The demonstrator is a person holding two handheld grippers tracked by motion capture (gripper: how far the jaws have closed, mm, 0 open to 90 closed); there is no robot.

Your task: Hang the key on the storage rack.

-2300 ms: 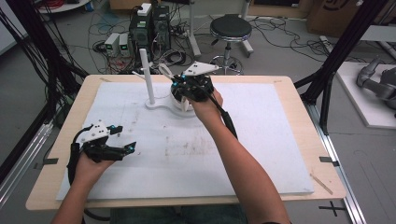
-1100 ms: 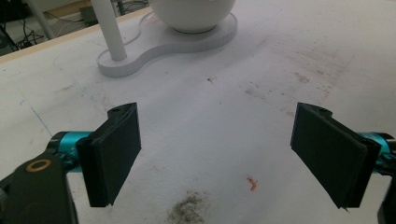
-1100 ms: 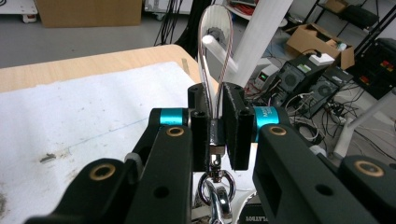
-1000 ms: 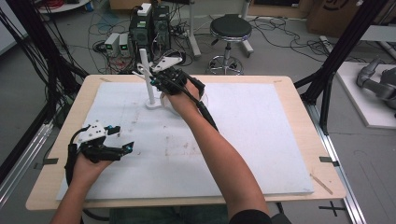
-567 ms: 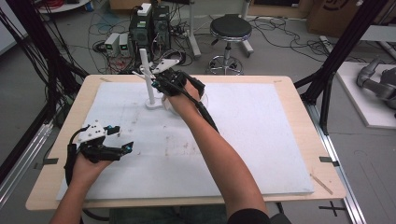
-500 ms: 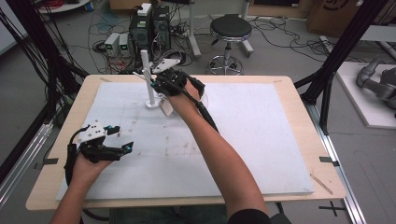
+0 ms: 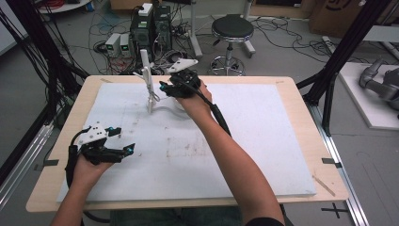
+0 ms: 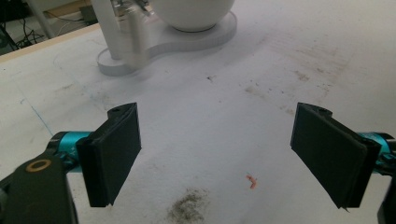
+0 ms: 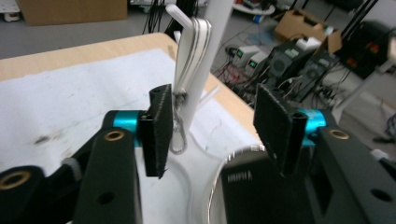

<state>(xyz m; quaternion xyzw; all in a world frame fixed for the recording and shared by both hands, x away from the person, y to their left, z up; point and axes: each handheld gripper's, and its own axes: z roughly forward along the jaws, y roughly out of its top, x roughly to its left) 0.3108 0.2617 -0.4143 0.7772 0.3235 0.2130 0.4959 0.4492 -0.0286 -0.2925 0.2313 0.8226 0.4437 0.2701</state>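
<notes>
A: ok quick headcount of the table. Two grippers: left gripper point(image 7: 123, 141) near the front-left, right gripper point(image 7: 165, 87) up at the back, each with two black jaws spread apart.

B: and stuff on the table?

A: one white stand point(image 7: 148, 89) with one upright post, one white bowl point(image 8: 192, 13) on its base, one white mat point(image 7: 263, 141) over the one wooden table point(image 7: 301, 101).

B: floor behind?

A: one round stool point(image 7: 232, 29), plus a stack of electronics boxes point(image 7: 150, 26). Can't count those cleanly, cables everywhere.
</notes>
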